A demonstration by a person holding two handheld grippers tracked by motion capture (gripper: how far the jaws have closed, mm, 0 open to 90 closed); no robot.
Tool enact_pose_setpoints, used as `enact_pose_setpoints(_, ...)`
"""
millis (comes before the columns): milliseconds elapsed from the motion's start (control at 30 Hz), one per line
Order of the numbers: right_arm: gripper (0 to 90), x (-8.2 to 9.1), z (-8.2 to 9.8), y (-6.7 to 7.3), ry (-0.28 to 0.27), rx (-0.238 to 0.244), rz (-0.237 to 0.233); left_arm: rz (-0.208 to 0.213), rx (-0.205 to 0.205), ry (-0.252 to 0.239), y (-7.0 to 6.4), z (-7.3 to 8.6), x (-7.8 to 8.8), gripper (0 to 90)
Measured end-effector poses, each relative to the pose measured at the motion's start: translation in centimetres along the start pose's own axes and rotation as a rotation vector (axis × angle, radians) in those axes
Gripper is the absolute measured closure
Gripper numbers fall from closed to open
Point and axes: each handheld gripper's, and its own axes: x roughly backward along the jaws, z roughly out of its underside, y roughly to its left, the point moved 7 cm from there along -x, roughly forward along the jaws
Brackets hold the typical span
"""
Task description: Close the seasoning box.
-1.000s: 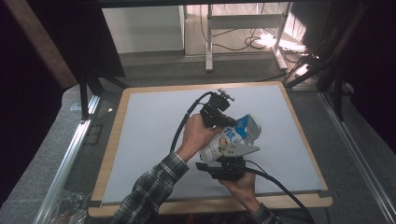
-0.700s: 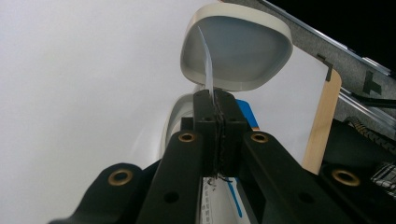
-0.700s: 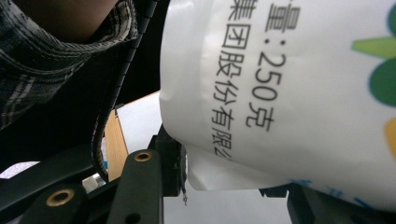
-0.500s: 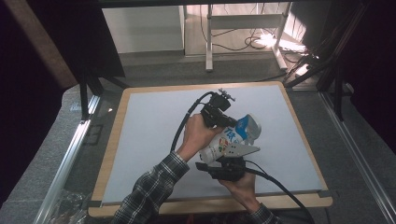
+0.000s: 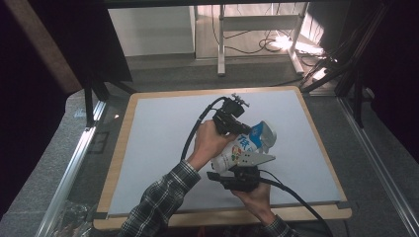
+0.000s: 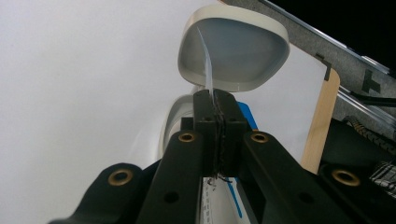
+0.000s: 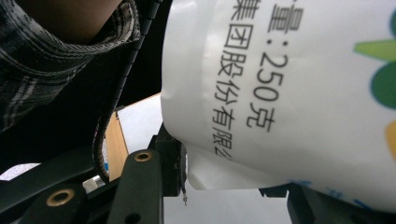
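Observation:
A white and blue printed pouch [image 5: 243, 144] is held tilted above the white mat [image 5: 158, 148], between both grippers. My left gripper [image 5: 243, 129] comes at its upper end from the left and is shut on a thin film edge of the pouch. In the left gripper view the jaws [image 6: 215, 100] press together on that film, with the pouch's open oval mouth [image 6: 233, 51] just beyond. My right gripper [image 5: 236, 167] grips the pouch's lower end from the near side. In the right gripper view the pouch [image 7: 289, 93] sits between the right gripper [image 7: 229, 179] jaws.
The mat lies on a wooden-edged board [image 5: 222, 216]. Metal rails [image 5: 74, 163] run along the left and right sides. Cables and a frame's legs [image 5: 222, 44] stand beyond the far edge. A plaid sleeve [image 5: 158, 207] crosses the near mat.

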Motion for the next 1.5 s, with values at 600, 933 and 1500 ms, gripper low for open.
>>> enact_pose_setpoints(600, 60.1, 0.05, -0.15, 0.05, -0.006, -0.002, -0.002, 0.0, -0.001, 0.007, -0.07, -0.14, -0.02, 88.7)
enact_pose_setpoints(933, 60.1, 0.04, -0.22, 0.05, -0.009, -0.009, -0.003, -0.001, 0.001, 0.009, -0.1, -0.21, 0.01, 88.7)
enact_pose_setpoints(1500, 60.0, -0.05, -0.28, 0.03, -0.016, -0.002, 0.002, 0.0, 0.003, 0.013, -0.17, -0.33, -0.06, 88.7)
